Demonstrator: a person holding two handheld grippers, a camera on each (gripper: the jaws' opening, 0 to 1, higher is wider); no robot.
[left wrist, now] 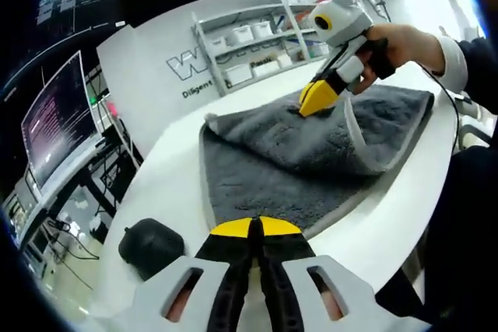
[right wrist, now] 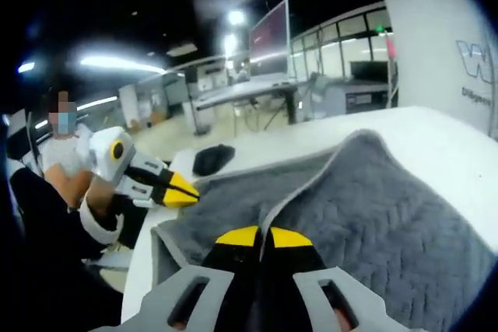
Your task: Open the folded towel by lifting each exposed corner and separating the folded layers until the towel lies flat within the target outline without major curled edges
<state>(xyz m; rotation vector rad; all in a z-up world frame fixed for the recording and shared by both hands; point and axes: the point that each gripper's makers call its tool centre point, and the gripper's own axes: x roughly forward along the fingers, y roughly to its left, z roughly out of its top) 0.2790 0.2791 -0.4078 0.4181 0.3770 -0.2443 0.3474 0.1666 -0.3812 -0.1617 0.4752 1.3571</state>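
A grey towel (left wrist: 264, 169) with a pale hem lies on the white table (left wrist: 175, 161), one layer folded over itself. In the left gripper view my right gripper (left wrist: 315, 100) is shut on the upper layer's (left wrist: 366, 130) edge, a hand holding it. In the right gripper view its shut jaws (right wrist: 261, 235) sit on the towel's (right wrist: 373, 207) hem, which runs up from the tips. My left gripper (left wrist: 253, 227) is shut at the towel's near edge. Whether it pinches cloth I cannot tell. It also shows as the left gripper (right wrist: 185, 190) beside the towel's corner.
A black rounded case (left wrist: 152, 246) lies on the table near the left gripper, also seen as the case (right wrist: 212, 159). The table's edge (left wrist: 412, 215) curves close on the right. A monitor (left wrist: 58, 118) and a white shelf (left wrist: 249, 48) stand beyond. A seated person (right wrist: 66, 161) holds the grippers.
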